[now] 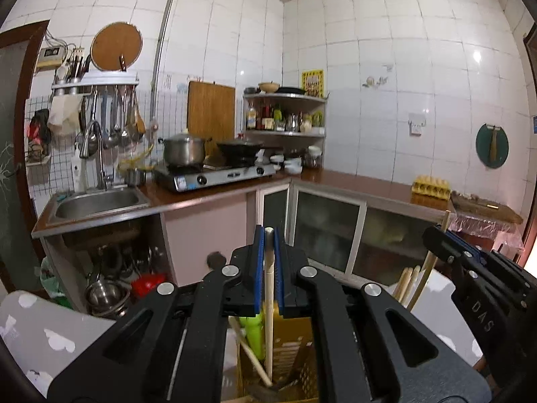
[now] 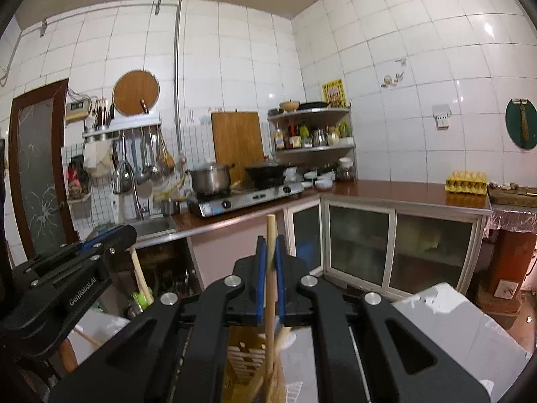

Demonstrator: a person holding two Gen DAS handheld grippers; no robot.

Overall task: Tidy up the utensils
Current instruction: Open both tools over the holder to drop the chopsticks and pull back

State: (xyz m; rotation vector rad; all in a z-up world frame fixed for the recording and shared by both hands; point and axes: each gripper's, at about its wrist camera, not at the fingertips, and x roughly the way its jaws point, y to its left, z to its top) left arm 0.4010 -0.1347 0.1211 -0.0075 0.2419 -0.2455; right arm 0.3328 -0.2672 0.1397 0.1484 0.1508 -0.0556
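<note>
1. In the left wrist view we see the left gripper (image 1: 268, 235) closed on a pale wooden stick (image 1: 269, 288). The blue pads (image 1: 258, 268) press it from both sides, and its top end comes out just above the fingertips.
2. This stick goes down into a yellow slotted utensil holder (image 1: 288, 352) that stands right under the gripper. In the holder we also see a light green handle (image 1: 254, 332) and another wooden handle (image 1: 250, 356), which leans.
3. At the right edge of the same view is the right gripper (image 1: 436, 231), with a thin wooden stick (image 1: 431, 258) passing by its tip. Some more wooden sticks (image 1: 407, 283) stand below it.
4. In the right wrist view the right gripper (image 2: 270, 240) is closed on a wooden handle (image 2: 270, 268). The handle stands nearly upright and rises above the fingertips. Its lower part is blurred, so we cannot tell what tool it is.
5. Under this gripper we see a slotted wooden-coloured rack (image 2: 245, 359), but it is partly hidden.
6. The left gripper (image 2: 127, 231) appears at the left of this view, with its stick (image 2: 141, 275) hanging below it.
7. Behind is the kitchen counter (image 1: 352, 181) with a gas stove (image 1: 214, 176), a steel pot (image 1: 184, 150) and a sink (image 1: 97, 199).
</note>
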